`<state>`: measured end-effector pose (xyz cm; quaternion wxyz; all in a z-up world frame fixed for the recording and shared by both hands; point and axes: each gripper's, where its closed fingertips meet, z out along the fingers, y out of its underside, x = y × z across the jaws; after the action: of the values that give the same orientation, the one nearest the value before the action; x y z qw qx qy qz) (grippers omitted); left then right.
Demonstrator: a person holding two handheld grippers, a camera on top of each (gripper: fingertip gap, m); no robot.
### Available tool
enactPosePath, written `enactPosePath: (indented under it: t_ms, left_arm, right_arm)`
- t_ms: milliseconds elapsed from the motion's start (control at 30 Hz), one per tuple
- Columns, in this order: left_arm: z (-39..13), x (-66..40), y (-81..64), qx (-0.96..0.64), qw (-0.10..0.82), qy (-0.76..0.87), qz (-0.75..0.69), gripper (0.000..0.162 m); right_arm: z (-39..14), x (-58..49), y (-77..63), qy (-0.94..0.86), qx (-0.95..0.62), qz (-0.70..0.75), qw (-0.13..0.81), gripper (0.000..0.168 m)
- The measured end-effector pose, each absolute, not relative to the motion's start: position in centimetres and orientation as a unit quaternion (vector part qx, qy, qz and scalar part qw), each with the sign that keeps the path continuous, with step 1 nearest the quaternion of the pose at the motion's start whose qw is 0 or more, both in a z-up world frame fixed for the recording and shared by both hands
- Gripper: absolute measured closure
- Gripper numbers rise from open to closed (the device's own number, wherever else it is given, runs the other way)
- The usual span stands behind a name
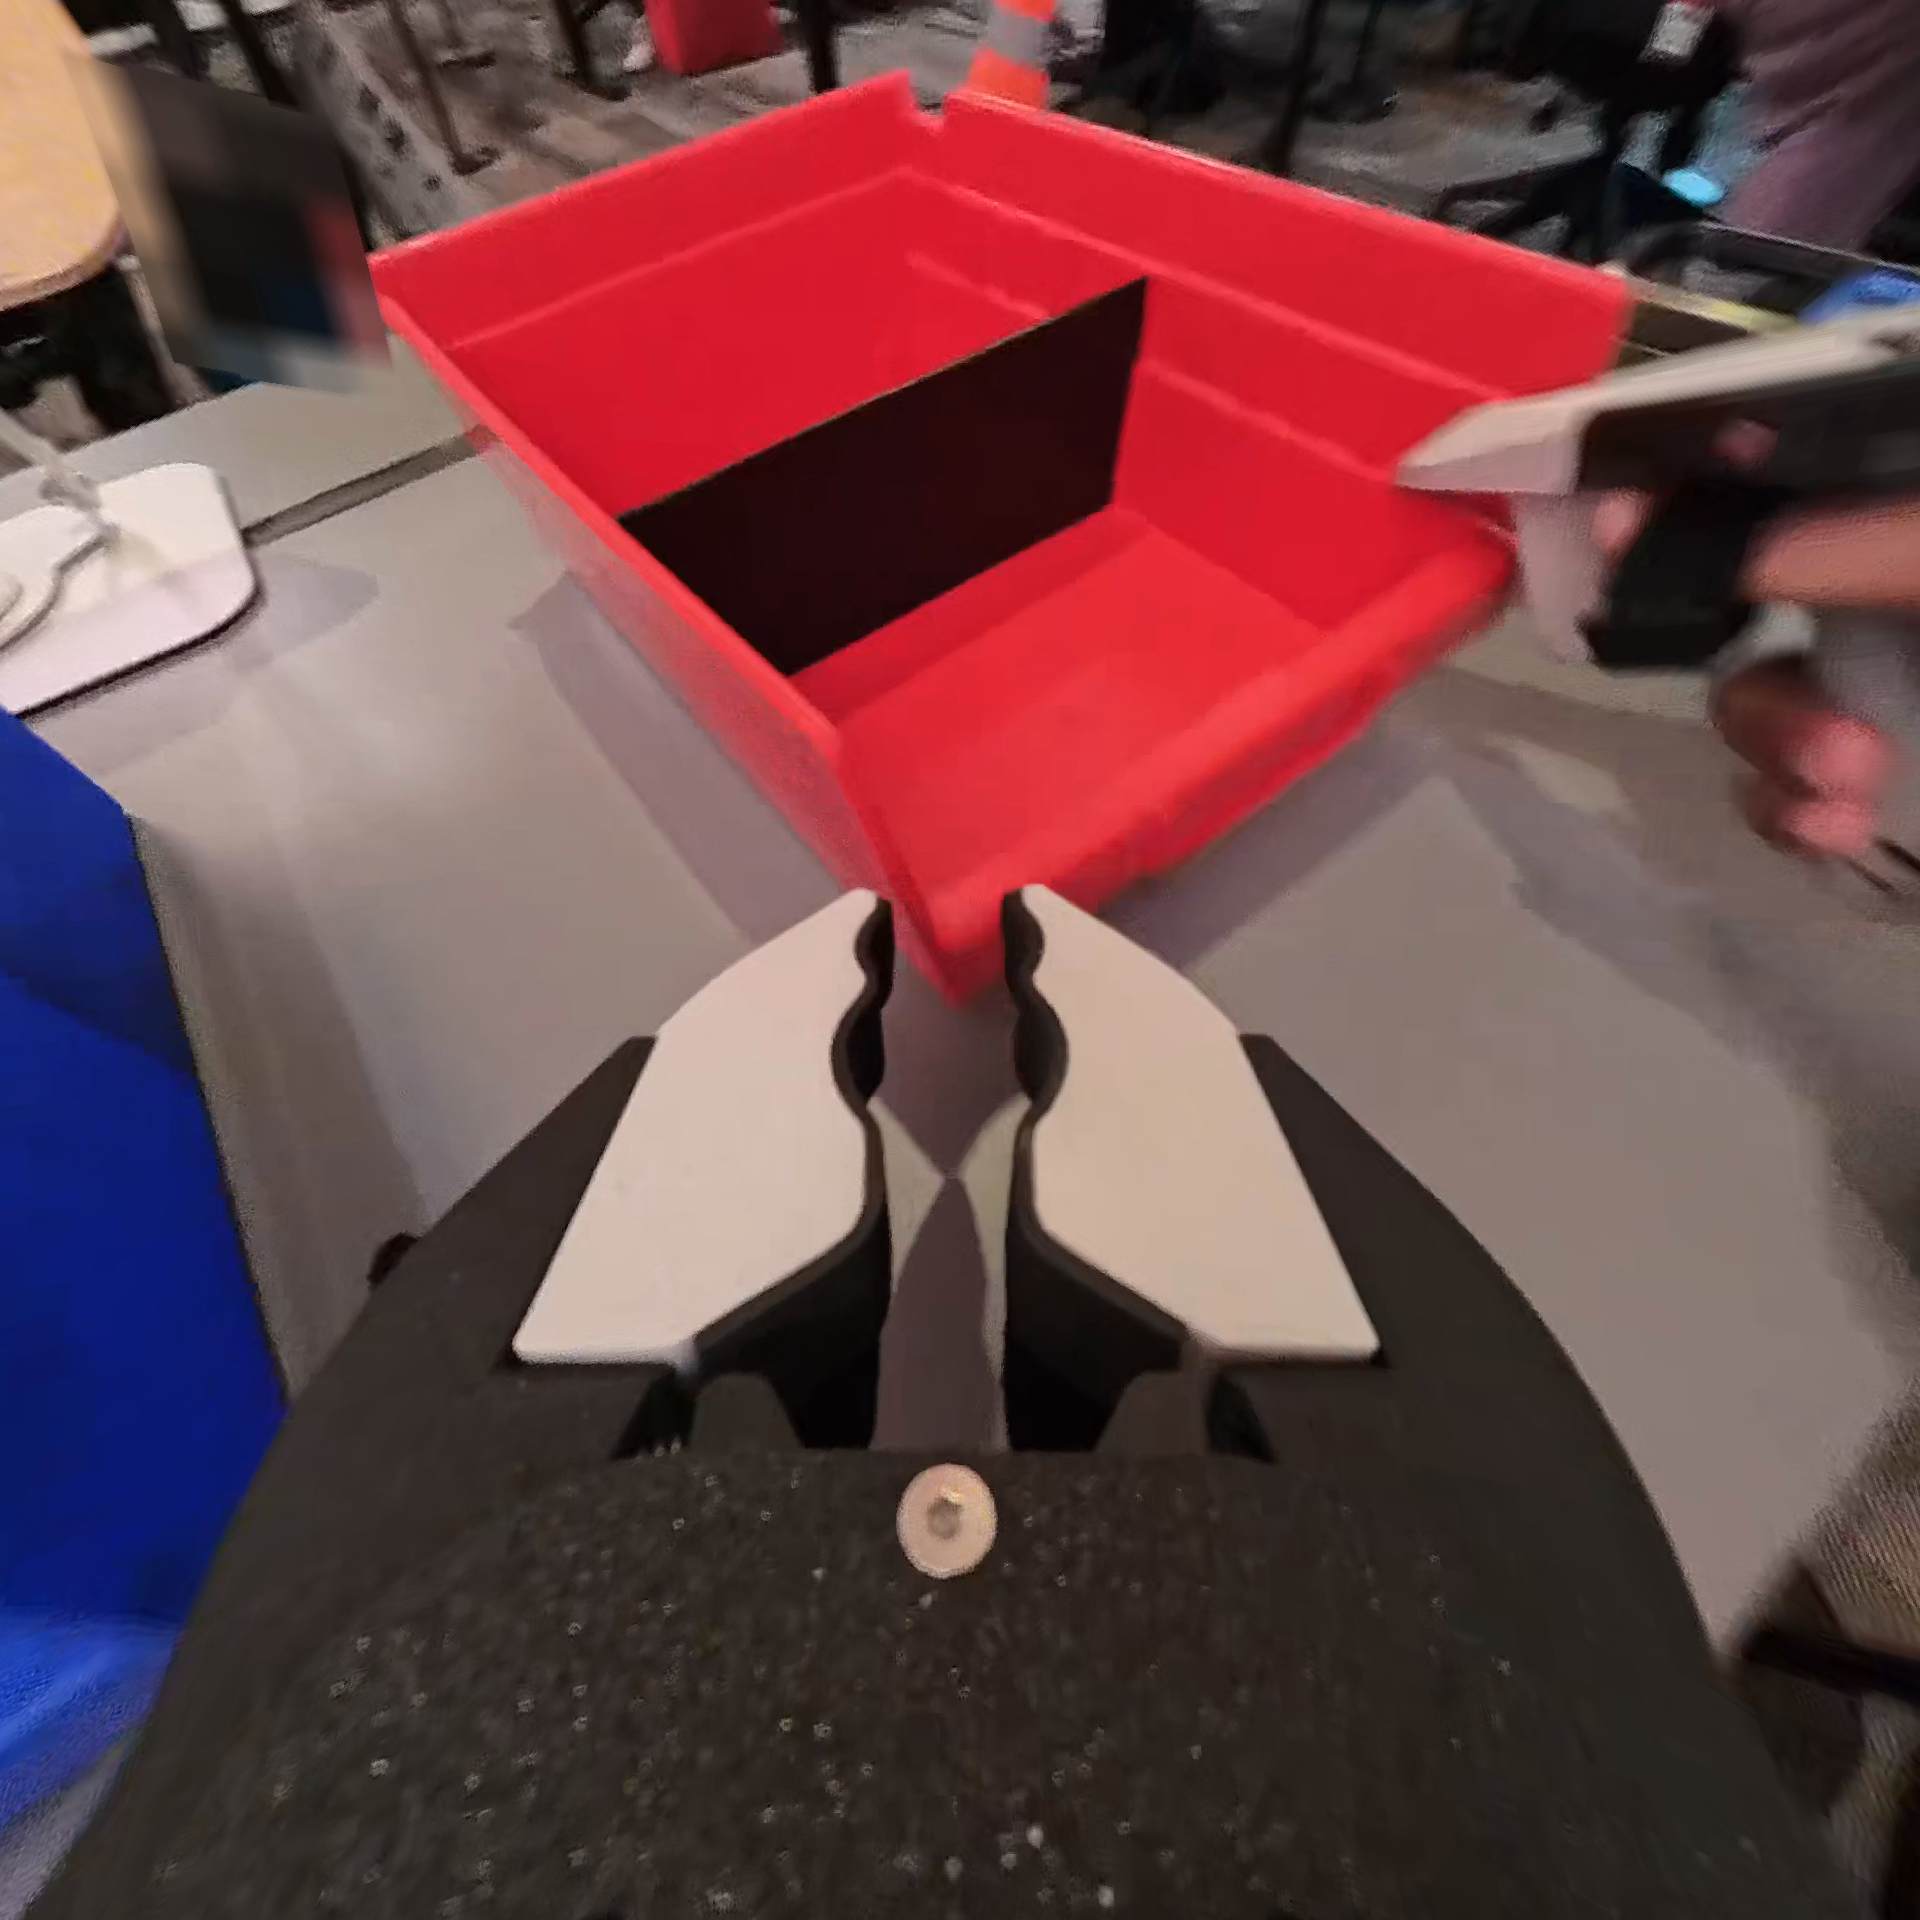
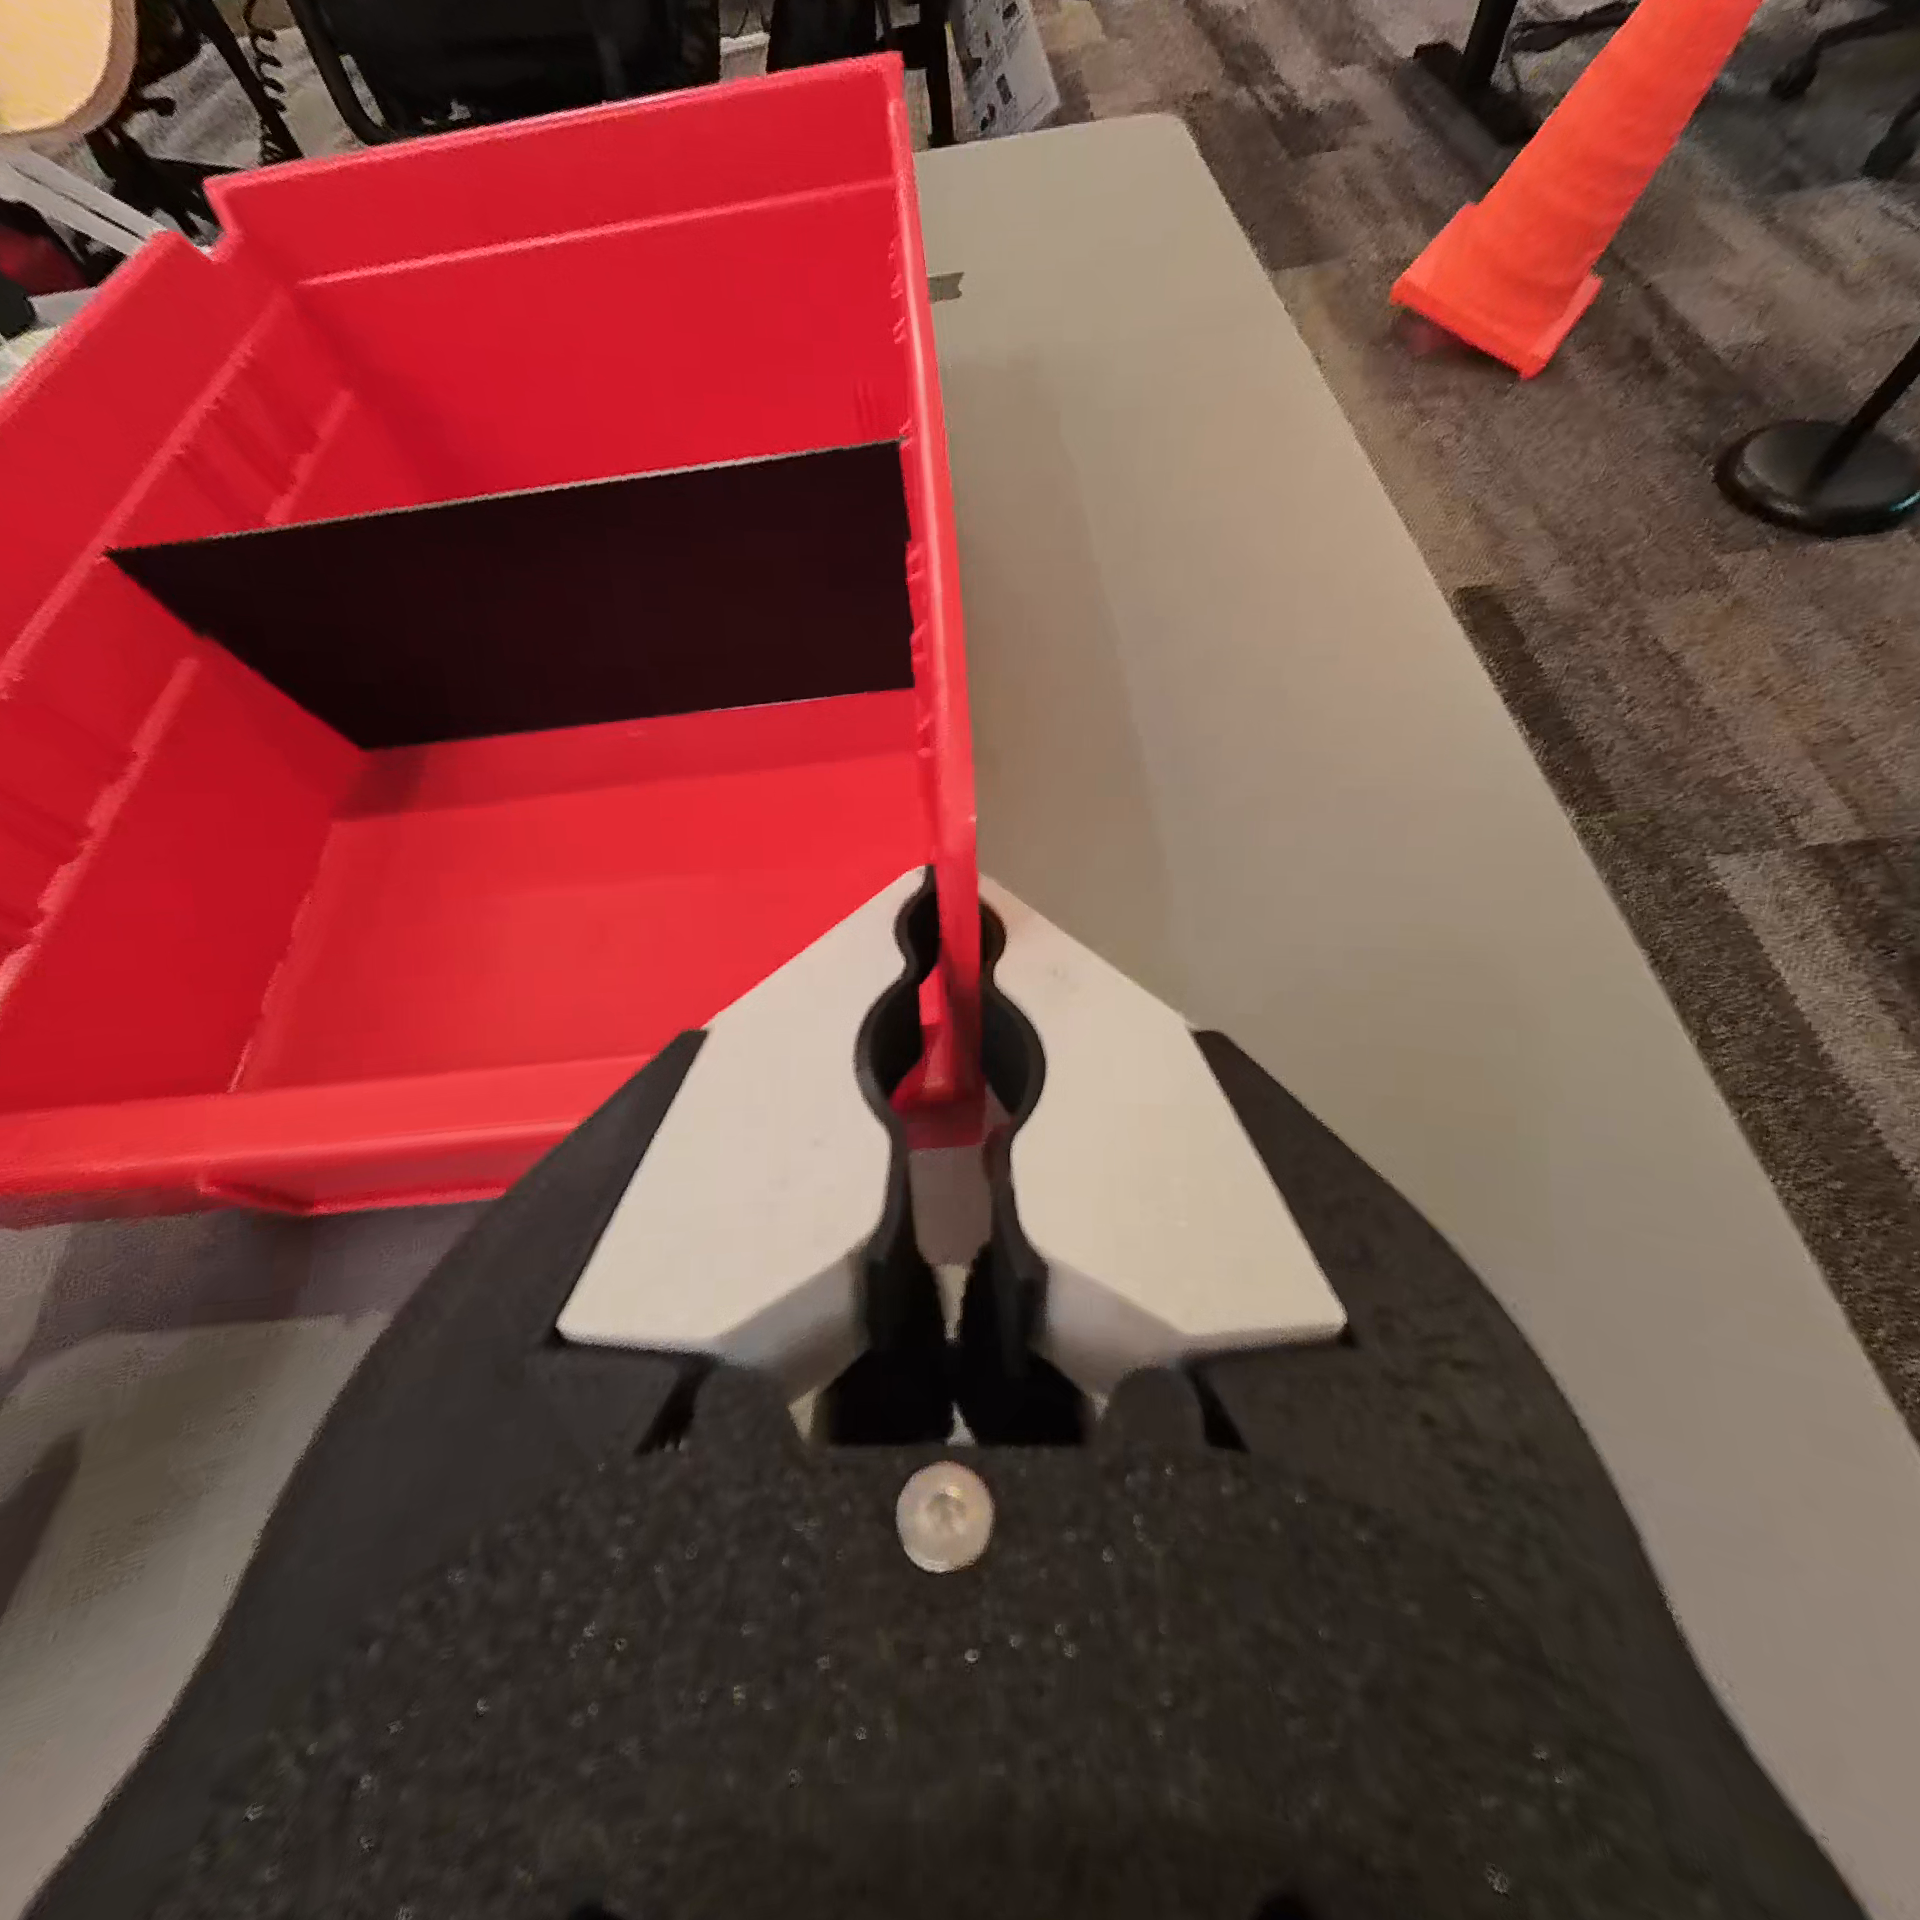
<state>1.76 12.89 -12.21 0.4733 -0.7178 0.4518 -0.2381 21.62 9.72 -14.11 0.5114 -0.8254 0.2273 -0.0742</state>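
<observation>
Right tool [image 2: 951, 914] is clamped on the red bin's [image 2: 582, 894] near right wall corner; keep that bite deep and level. Left tool [image 1: 945, 920] jaws apart, near corner between the tips, nothing gripped. Bin sits on grey counter [image 2: 1195, 727], black divider [image 2: 540, 603] upright mid-bin.

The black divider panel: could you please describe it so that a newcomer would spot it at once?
On the grey table stands a large red bin, one corner of its wall pinched in the right gripper. Inside, the black divider panel stands upright, spanning the bin from side wall to side wall. It is the only dark, flat sheet amid all that red.
</observation>
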Motion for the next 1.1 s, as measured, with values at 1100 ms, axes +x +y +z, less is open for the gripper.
enactPosePath:
  t_ms: [1100]
  left_arm:
    - [-12.3, -28.7, 30.9, -0.794, 0.531, 0.257, -0.148, 0.143]
  right_arm:
    - [-13.2, -12.8, 23.6, 0.044, -0.818, 0.004, 0.574, 0.118]
